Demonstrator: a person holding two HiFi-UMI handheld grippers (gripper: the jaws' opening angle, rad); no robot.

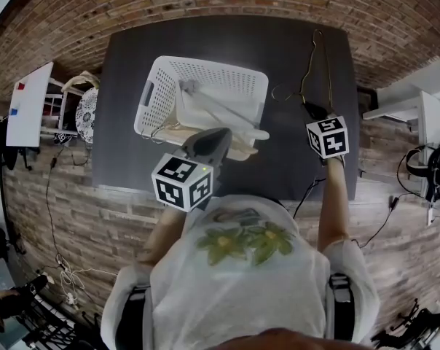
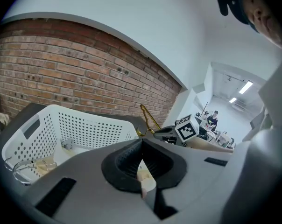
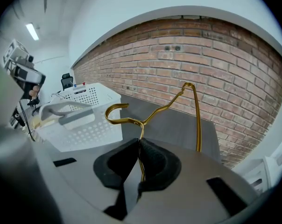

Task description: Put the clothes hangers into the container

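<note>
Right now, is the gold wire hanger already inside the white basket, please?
No; the right gripper holds the gold hanger beside the white basket.

The person wears a white short-sleeved shirt (image 1: 234, 290) with a green flower print, and the left gripper (image 2: 142, 164) and right gripper (image 3: 139, 155) are grey, black-padded, each with a black-and-white marker cube (image 1: 182, 183).

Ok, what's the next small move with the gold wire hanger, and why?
Probably carry the gold wire clothes hanger left, over the rim of the white perforated plastic basket. The right gripper is shut on its neck, and it sits over the dark table to the basket's right, outside it.
</note>
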